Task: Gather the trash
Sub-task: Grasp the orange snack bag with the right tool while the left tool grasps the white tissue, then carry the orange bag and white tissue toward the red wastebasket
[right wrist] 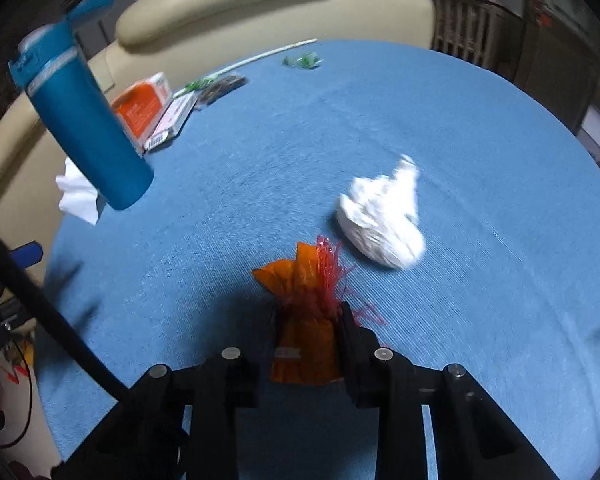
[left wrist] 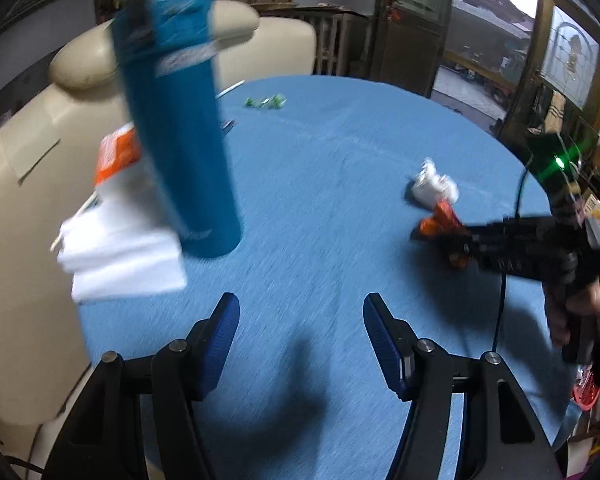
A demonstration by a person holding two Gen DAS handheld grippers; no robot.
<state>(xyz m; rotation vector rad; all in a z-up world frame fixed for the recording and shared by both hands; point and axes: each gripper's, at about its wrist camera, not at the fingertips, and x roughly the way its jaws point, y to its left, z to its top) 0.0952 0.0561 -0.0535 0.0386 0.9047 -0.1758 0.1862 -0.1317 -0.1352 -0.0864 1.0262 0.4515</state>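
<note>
Right gripper (right wrist: 306, 344) pinches a crinkled orange wrapper (right wrist: 304, 320) with a frayed red fringe, low over the blue table (right wrist: 460, 128). Just beyond lies a crumpled white tissue (right wrist: 382, 220). Left gripper (left wrist: 302, 340) hangs spread wide, holding nothing, near a teal bottle (left wrist: 180, 128).

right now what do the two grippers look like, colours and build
The left gripper has black linkage arms with silver round pins and ribbed blue pads on its fingers. The right gripper is black throughout, with the same silver pins; in the left wrist view it has a pistol-style black handle, a green light glowing on its body, and a thin black cable hanging from it. The hand gripping it is bare.
</note>
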